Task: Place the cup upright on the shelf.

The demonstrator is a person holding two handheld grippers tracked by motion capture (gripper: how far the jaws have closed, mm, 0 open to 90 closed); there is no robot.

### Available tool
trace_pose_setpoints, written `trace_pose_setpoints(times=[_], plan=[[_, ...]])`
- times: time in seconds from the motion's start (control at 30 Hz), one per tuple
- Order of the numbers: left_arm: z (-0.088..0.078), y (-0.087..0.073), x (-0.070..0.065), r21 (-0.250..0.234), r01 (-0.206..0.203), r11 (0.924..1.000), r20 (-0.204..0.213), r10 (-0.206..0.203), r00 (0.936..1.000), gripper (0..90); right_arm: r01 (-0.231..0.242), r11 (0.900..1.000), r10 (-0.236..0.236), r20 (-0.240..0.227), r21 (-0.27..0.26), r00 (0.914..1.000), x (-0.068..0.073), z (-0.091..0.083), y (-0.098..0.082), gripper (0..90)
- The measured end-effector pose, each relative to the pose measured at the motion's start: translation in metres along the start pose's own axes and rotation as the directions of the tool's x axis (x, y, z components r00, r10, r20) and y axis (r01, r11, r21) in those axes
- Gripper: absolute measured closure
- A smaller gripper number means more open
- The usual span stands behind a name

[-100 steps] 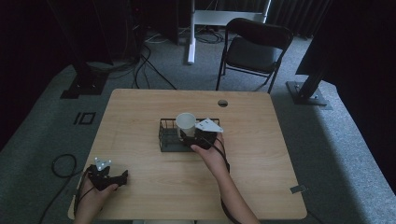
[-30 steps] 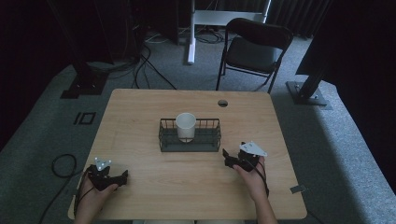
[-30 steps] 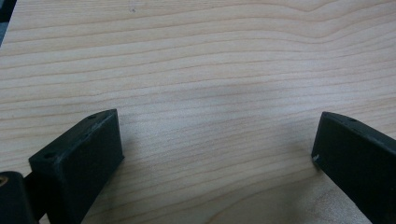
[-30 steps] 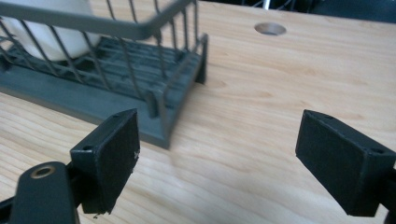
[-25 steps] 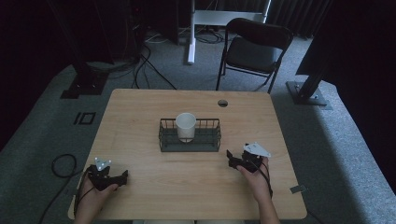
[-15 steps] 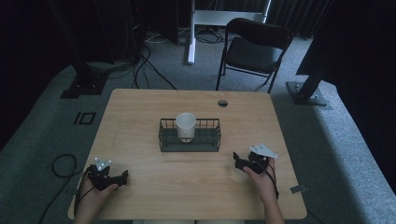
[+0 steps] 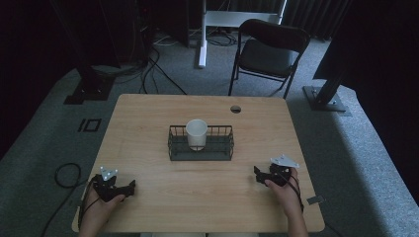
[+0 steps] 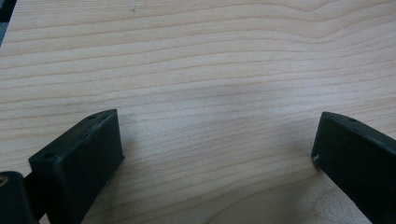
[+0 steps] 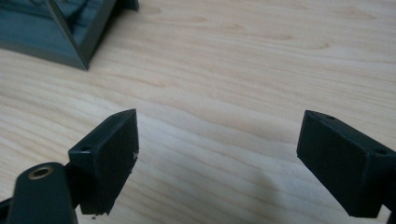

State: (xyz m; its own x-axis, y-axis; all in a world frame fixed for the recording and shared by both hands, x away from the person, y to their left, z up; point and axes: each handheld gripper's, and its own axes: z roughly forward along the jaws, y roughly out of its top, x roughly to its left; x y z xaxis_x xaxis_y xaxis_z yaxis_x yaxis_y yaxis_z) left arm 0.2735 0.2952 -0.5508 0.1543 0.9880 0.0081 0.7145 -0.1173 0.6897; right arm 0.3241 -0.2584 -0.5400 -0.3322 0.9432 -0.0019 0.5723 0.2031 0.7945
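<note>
Pale wooden table (image 7: 148,123) seen from the high view, with a black wire basket (image 7: 200,143) near its middle. White cup (image 7: 196,133) standing upright inside that basket, toward its left half. Left gripper (image 7: 129,186) resting near the table's front left corner, held by the left hand (image 7: 101,207). Right gripper (image 7: 257,173) low over the front right part of the table, held by the right hand (image 7: 284,190), grey three-cornered plate on top, well apart from the basket. Folding chair (image 7: 267,54) beyond the far edge, cables on the grey floor.

From the left gripper view: both black jaws spread wide, released, bare wood grain of the table (image 8: 201,70) between them, nothing grasped.

From the right gripper view: jaws likewise wide apart and released, holding nothing, bare tabletop (image 9: 261,60) between them. Dark corner of the basket (image 9: 70,28) at the upper left, clear of the jaws.
</note>
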Motion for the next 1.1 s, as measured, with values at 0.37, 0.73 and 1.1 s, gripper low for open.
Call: trace_pose_setpoints(times=[0.37, 0.73, 1.1], plan=[[0.0, 0.0, 0.0, 0.0, 0.0, 1.0, 0.0, 0.0, 1.0, 2.0, -0.028, 0.999, 0.028, 0.014, 0.035, 0.9995, -0.021, -0.006, -0.01, 12.6], [0.0, 0.0, 0.0, 0.0, 0.0, 1.0, 0.0, 0.0, 1.0, 2.0, -0.055, 0.996, 0.053, 0.022, 0.077, 0.9983, -0.038, -0.008, -0.022, 12.7], [0.0, 0.0, 0.0, 0.0, 0.0, 1.0, 0.0, 0.0, 1.0, 2.0, -0.014, 0.994, 0.014, 0.001, 0.106, 0.9999, -0.037, -0.008, -0.022, 12.5]])
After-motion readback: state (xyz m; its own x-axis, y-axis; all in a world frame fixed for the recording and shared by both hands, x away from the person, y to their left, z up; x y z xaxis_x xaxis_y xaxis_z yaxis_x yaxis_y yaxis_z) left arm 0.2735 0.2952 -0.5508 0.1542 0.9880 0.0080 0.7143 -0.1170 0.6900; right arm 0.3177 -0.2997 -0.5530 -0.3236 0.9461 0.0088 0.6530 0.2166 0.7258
